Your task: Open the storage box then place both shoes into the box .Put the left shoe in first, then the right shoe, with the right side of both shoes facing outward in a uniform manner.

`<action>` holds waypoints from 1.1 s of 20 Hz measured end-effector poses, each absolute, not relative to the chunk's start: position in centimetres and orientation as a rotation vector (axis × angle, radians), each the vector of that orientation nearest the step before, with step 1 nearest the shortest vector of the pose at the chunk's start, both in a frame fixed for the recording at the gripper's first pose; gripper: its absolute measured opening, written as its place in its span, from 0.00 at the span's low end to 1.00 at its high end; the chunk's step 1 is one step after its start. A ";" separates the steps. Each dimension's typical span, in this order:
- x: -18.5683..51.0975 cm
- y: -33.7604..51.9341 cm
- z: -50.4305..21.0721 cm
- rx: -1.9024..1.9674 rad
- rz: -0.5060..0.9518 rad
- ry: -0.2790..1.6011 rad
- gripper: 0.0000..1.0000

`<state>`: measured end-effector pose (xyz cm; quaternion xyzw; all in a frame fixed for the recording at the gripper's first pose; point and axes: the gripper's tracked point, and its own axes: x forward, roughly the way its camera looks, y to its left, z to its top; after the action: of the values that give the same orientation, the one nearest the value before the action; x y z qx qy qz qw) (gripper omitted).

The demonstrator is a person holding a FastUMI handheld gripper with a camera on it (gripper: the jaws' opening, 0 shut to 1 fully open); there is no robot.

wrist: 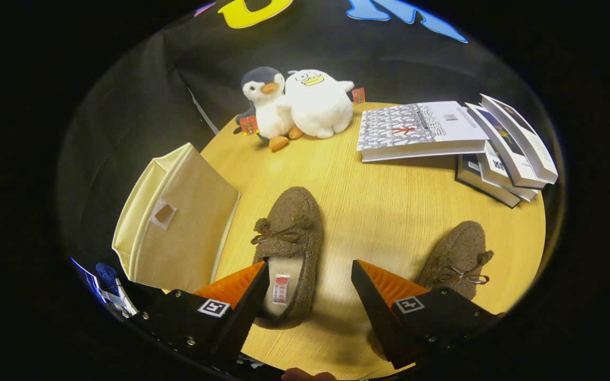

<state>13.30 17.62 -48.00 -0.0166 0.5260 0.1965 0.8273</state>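
Fingers of the hand-held gripper (309, 275) stood spread wide, nothing between the pads, hovering over the round wooden bench (389, 211). Just ahead of the left finger lay one brown fuzzy shoe (289, 238), toe pointing away, its pale lining and heel opening right by that fingertip. Off past the right finger sat the second shoe (458, 256), well apart from the first, partly hidden behind the finger's housing. Out to the left of the first shoe, the beige fabric storage box (178, 222) rested at the bench's edge, lid down, a small brown tab on top. Far beyond the fingers, a plush penguin (265, 103) leaned against a white plush duck (318, 103). Beyond and to the right, a stack of books (458, 140) was fanned out.
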 end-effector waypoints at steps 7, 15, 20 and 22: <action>15.0 17.6 -52.6 -0.082 0.375 1.205 0.97; 15.8 20.0 -54.2 0.073 0.349 1.303 0.47; 15.4 19.4 -53.0 0.040 0.302 1.311 0.02; 14.7 20.0 -51.5 0.067 0.319 1.312 0.02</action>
<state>14.72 20.02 -51.54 0.0311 0.6073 0.1475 0.7800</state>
